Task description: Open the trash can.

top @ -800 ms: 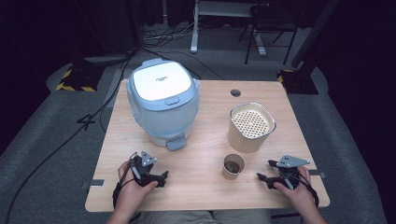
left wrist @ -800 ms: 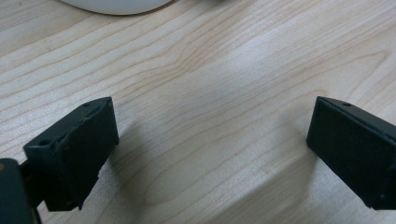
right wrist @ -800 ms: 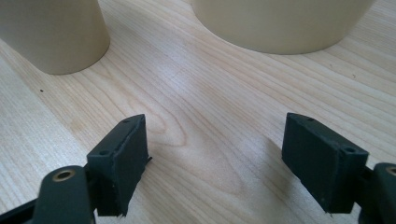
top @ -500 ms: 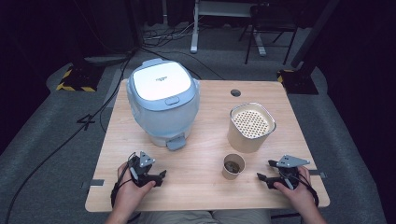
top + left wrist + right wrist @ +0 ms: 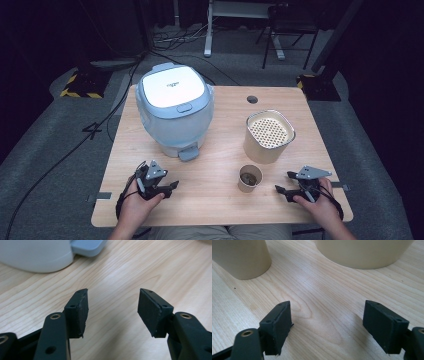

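My left gripper (image 5: 167, 186) low on the table (image 5: 215, 210), jaws wide apart, my right gripper (image 5: 286, 189) near the small cup (image 5: 249, 178), jaws wide too

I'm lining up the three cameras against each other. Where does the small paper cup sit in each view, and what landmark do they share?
High view: the small paper cup stands near the table's front edge, in front of the perforated-lid canister.
Left gripper view: not in it.
Right gripper view: its tan wall fills the top left corner.
Shared landmark: the light wood tabletop.
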`<state>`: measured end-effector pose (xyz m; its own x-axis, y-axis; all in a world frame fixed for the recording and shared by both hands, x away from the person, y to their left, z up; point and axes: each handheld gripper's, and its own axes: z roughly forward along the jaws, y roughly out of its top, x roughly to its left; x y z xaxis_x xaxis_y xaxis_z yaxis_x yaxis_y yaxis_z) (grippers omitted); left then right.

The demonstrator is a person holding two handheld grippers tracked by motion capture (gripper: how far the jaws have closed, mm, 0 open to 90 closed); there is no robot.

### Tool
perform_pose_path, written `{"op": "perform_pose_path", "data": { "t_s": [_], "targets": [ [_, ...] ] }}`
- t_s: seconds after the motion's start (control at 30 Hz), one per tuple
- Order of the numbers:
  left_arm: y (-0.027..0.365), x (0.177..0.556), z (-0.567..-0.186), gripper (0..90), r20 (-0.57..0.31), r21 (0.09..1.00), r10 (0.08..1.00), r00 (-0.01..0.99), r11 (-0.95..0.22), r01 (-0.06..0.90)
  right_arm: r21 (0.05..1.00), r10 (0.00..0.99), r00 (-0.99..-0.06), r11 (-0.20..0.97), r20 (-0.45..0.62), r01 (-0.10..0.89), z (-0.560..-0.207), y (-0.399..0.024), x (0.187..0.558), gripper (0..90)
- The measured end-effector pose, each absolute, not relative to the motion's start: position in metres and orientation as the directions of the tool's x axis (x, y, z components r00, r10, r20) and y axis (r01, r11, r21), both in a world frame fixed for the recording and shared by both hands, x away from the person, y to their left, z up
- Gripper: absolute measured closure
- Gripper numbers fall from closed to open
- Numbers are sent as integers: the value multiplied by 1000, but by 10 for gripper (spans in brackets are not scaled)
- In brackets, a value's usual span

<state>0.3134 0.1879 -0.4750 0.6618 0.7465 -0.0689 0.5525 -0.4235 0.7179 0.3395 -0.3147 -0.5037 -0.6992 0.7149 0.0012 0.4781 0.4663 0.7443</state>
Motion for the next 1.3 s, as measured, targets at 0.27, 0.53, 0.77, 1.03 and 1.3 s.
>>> {"op": "perform_pose_path", "data": {
  "t_s": [0.27,0.53,0.77,1.03,1.3],
  "targets": [
    [183,311,-448,458,-79,762,696,713,-419,494,749,724,-690,458,-1,479,-504,-315,340,273],
    [186,316,-428,479,-108,807,653,750,-383,450,749,723,-690,459,-3,478,-504,-315,339,284],
    [185,324,-401,501,-107,855,596,796,-353,380,749,718,-696,461,0,476,-503,-315,339,292],
    [180,334,-376,523,-90,891,552,829,-326,315,749,718,-696,461,0,476,-503,-315,339,293],
    [181,351,-353,562,-84,936,484,871,-261,236,749,718,-696,461,0,476,-503,-315,339,293]
  ]
}}
